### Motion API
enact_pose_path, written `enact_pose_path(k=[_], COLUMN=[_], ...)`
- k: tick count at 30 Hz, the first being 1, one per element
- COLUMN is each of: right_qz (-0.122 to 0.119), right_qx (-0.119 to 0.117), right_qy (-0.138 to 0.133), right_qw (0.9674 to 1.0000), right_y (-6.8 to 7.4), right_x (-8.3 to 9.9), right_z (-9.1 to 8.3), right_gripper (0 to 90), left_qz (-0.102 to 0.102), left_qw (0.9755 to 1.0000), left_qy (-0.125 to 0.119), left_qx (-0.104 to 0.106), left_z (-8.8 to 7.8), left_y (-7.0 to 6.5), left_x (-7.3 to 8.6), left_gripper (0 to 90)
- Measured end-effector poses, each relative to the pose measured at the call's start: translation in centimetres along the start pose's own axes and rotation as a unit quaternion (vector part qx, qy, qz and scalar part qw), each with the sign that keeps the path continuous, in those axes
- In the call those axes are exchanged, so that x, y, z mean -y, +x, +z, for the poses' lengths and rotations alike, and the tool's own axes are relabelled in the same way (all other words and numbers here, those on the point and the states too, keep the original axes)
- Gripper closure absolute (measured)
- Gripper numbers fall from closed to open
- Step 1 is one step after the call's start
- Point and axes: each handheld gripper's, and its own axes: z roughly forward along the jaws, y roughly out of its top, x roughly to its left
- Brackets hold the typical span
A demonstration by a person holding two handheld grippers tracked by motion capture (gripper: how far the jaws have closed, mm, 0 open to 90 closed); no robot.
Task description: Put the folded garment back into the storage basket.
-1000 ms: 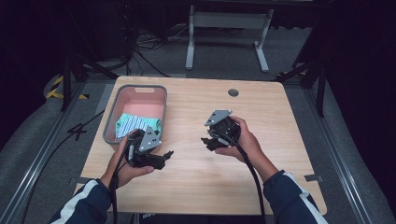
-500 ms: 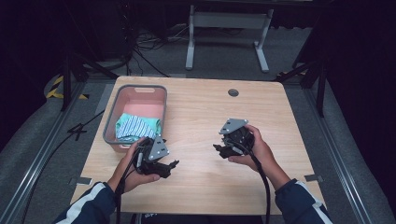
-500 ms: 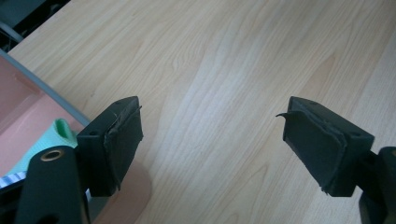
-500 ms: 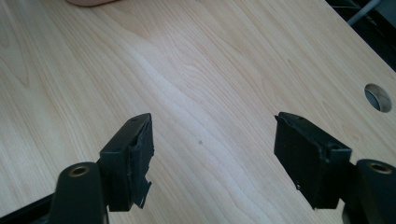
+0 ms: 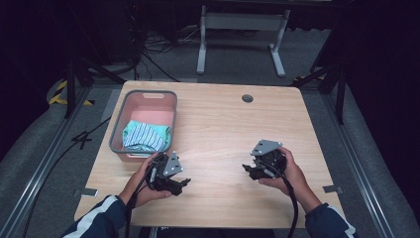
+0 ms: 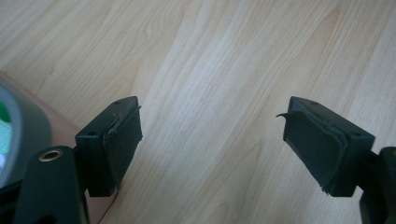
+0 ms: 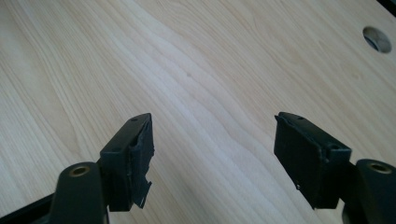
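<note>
Both hands have dropped back toward the near edge since a second ago: the right gripper point(image 5: 253, 171) has slid out to the right side, and the left gripper point(image 5: 174, 184) has pulled away from the basket point(image 5: 148, 95) and sunk low to the wood. Now the setting: a pale wooden counter point(image 5: 218, 124) with long grain lines, a round cable hole point(image 5: 247, 98) near its far edge, standing on grey carpet with dark rails along both sides and a white frame leg point(image 5: 200, 44) behind it. Black curtains close off the room, and cables lie tangled on the floor at the back left.

Over at the counter's left side sits the grey-rimmed pink basket, with a striped teal and white cloth point(image 5: 143, 136) bundled in its near half. The left gripper is just in front of its near right corner, apart from it.

Left hand point(image 5: 143, 186) comes in low from the bottom, sleeve striped white, its gripper pointing right across the counter. Right hand point(image 5: 289, 173) wraps its gripper from behind, pointing left. Fingers point(image 6: 116, 140) on the left gripper stand wide apart over bare wood, and the right gripper's fingers point(image 7: 133, 156) are spread just the same, nothing between them.
</note>
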Motion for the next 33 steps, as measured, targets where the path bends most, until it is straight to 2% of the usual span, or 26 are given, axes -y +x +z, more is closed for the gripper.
enact_pose_path(k=[7, 9, 15, 20, 24, 28, 30, 33], right_qz=[0.016, 0.02, 0.045, 0.074, 0.109, 0.132, 0.144, 0.158], right_qx=[0.003, 0.003, -0.002, -0.003, -0.011, -0.014, -0.014, -0.016], right_qy=[0.006, 0.005, 0.0, -0.012, -0.025, -0.03, -0.035, -0.05], right_qw=[0.9999, 0.9998, 0.999, 0.9972, 0.9937, 0.9907, 0.9889, 0.986], right_y=[-0.7, -0.7, -1.3, -1.6, -1.9, -2.1, -2.2, -2.3], right_x=[3.4, 3.9, 6.9, 9.4, 11.4, 12.8, 13.3, 14.0], right_z=[-0.2, -0.2, -0.5, -0.7, -1.1, -1.2, -1.4, -1.3], right_gripper=[29.2, 29.2, 28.5, 27.0, 25.5, 23.5, 22.0, 19.3], left_qz=[0.002, 0.0, -0.009, -0.029, -0.037, -0.037, -0.037, -0.066], left_qw=[0.9999, 0.9999, 0.9993, 0.9978, 0.997, 0.9966, 0.9972, 0.9946], left_qy=[-0.002, -0.001, -0.001, -0.008, -0.008, -0.011, -0.007, -0.014], left_qx=[0.016, 0.017, 0.035, 0.059, 0.067, 0.073, 0.065, 0.079], left_z=[0.6, 0.8, 1.3, 1.8, 2.1, 2.2, 2.3, 2.6], left_y=[0.0, 0.0, 0.0, 0.2, 0.3, 0.3, 0.3, 0.5], left_x=[0.8, 1.1, 1.7, 2.4, 3.0, 3.7, 4.1, 4.6], left_gripper=[19.2, 19.1, 18.4, 17.8, 17.1, 16.8, 16.5, 15.1])
